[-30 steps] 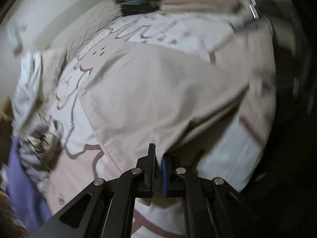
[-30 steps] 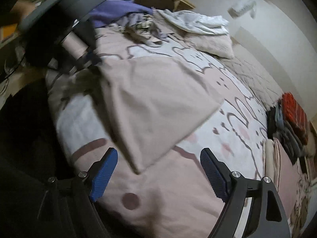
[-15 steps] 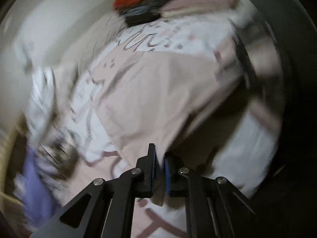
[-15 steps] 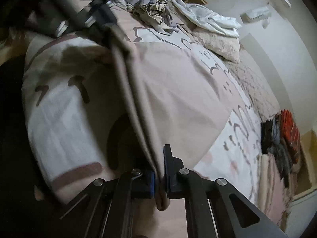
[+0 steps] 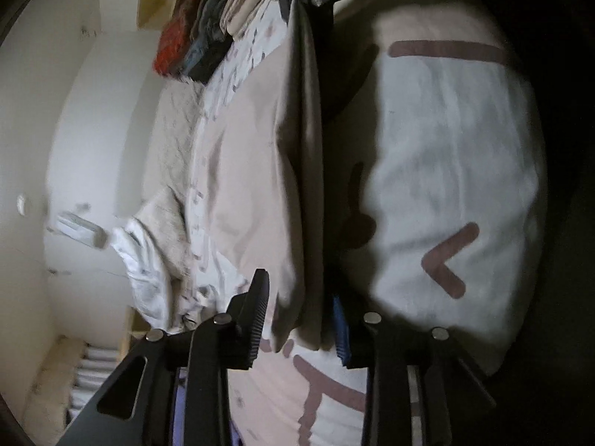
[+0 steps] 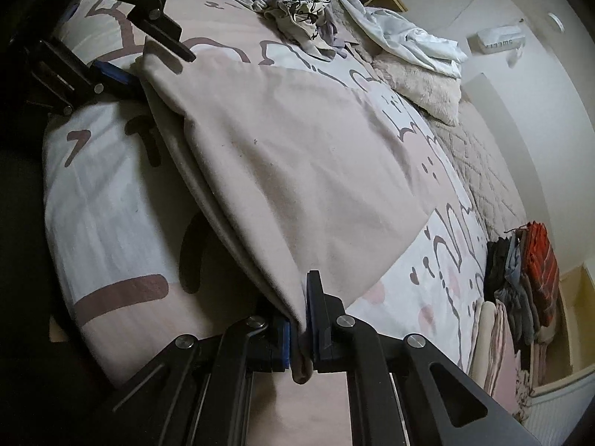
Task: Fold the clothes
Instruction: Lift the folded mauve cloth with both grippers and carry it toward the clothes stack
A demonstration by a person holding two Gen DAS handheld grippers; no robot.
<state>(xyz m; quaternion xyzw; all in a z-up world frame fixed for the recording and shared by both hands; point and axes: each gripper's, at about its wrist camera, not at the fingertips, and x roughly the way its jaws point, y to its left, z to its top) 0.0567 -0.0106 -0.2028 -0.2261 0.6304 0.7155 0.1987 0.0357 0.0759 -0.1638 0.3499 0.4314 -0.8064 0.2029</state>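
In the right wrist view, the left gripper [image 6: 122, 63] sits at the upper left, at the near edge of the bed, and the far corner of the beige folded cloth garment [image 6: 297, 171] runs in between its black and blue fingers. In its own view the fingers look parted, with the blue pad [image 5: 340, 319] against the cloth edge and the black one just beside it, so I cannot tell from the pictures alone how hard they press; the jaws have just been closing on the fabric. The garment lies across the white and pink cartoon-print duvet [image 6: 108, 200], stretched taut between both grippers. At the bottom centre, the right gripper [image 6: 299, 330] pinches the garment's near corner between its 2 fingers, pressed together with the cloth hanging out below. Behind the garment lies a rumpled heap of purple, grey and white clothes [image 6: 297, 7]. At the far right, a stack of folded dark and orange-red clothes [image 6: 528, 271] rests on the bed.
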